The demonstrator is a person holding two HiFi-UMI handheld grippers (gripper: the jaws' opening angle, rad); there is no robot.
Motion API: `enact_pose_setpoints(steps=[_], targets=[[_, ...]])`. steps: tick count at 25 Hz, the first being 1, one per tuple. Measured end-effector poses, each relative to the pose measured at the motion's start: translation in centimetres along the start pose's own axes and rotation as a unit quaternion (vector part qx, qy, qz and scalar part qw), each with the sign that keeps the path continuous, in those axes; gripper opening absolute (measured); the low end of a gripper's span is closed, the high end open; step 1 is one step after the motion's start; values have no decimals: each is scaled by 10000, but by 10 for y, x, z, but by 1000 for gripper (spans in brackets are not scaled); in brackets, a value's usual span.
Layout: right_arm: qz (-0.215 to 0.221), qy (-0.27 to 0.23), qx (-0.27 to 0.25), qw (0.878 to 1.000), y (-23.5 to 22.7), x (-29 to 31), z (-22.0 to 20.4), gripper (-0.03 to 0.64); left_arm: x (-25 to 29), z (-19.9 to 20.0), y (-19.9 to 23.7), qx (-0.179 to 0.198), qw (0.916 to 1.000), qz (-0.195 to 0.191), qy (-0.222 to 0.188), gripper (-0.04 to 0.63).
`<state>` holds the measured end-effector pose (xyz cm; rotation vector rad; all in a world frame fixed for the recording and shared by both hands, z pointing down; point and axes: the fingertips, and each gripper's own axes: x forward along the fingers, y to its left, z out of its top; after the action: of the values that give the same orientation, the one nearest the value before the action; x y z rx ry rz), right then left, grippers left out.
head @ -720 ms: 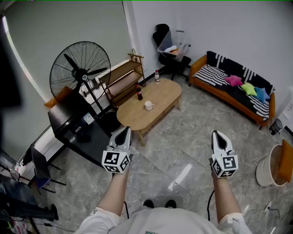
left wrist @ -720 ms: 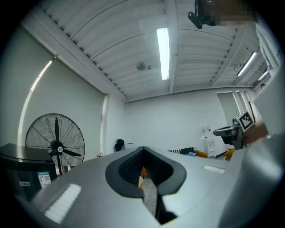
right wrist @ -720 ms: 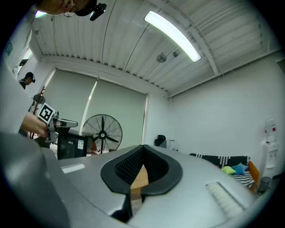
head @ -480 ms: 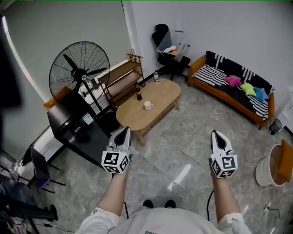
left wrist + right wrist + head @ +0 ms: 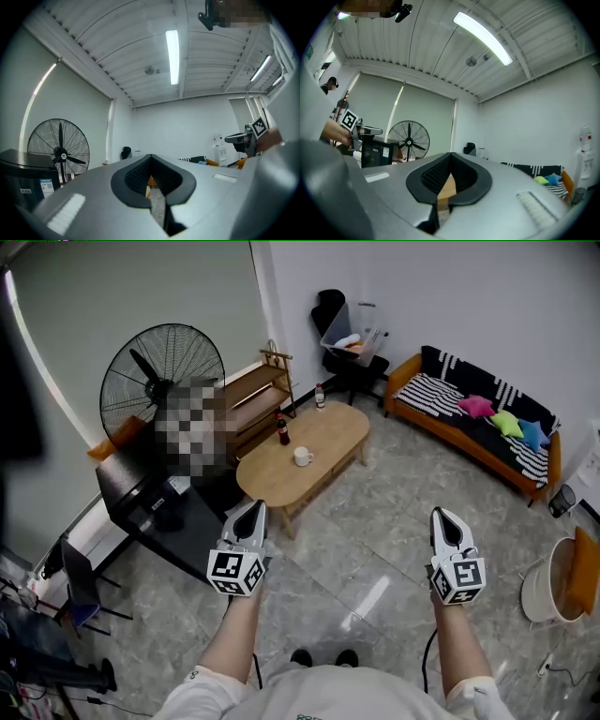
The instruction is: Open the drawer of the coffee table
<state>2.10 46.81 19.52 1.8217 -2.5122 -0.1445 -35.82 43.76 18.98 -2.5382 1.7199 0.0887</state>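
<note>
Just square-marker cubes [image 5: 234,570] on left gripper [image 5: 250,506] and right gripper [image 5: 443,514].

One coffee table [image 5: 330,432], two bottles [image 5: 282,430] [image 5: 320,396], one cup [image 5: 302,457], one fan [image 5: 155,367]

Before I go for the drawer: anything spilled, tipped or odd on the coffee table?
Nothing stands out. The mug and the dark bottle stand upright on the coffee table, and no spill shows. Farther back, a clear bin leans on the black chair.

Head view steeply downward from above; tongs views level, fan [image 5: 60,152] in both.
</note>
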Motion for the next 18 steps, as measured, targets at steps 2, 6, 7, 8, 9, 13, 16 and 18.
enact_pose_setpoints(steps=[2, 6, 7, 8, 9, 13, 16, 18], targets=[[38, -62, 36, 10000, 0, -2, 1, 3, -1, 0, -2, 5, 10000, -7, -1, -1], [86, -770, 633, 9950, -6, -2, 17, 489, -3, 1, -3, 45, 10000, -15, -8, 0], [64, -836, 712, 9939, -8, -1, 19, 589, -3, 2, -3, 52, 10000, -17, -11, 0], [68, -828, 689, 9942, -7, 0, 19, 591, -3, 2, -2, 55, 10000, -19, -12, 0], [87, -785, 620, 9949, -7, 1, 17, 591, -3, 2, -2, 57, 10000, -21, -14, -2], [56, -658, 550, 9963, -10, -2, 13, 591, -3, 4, -3, 74, 10000, -48, -11, 0], [34, -523, 533, 9972, -12, -1, 7, 591, -1, 4, -2, 75, 10000, -56, 2, 0], [33, -436, 544, 9976, -14, 0, 0, 591, 1, 0, -2, 60, 10000, -38, 23, 0]])
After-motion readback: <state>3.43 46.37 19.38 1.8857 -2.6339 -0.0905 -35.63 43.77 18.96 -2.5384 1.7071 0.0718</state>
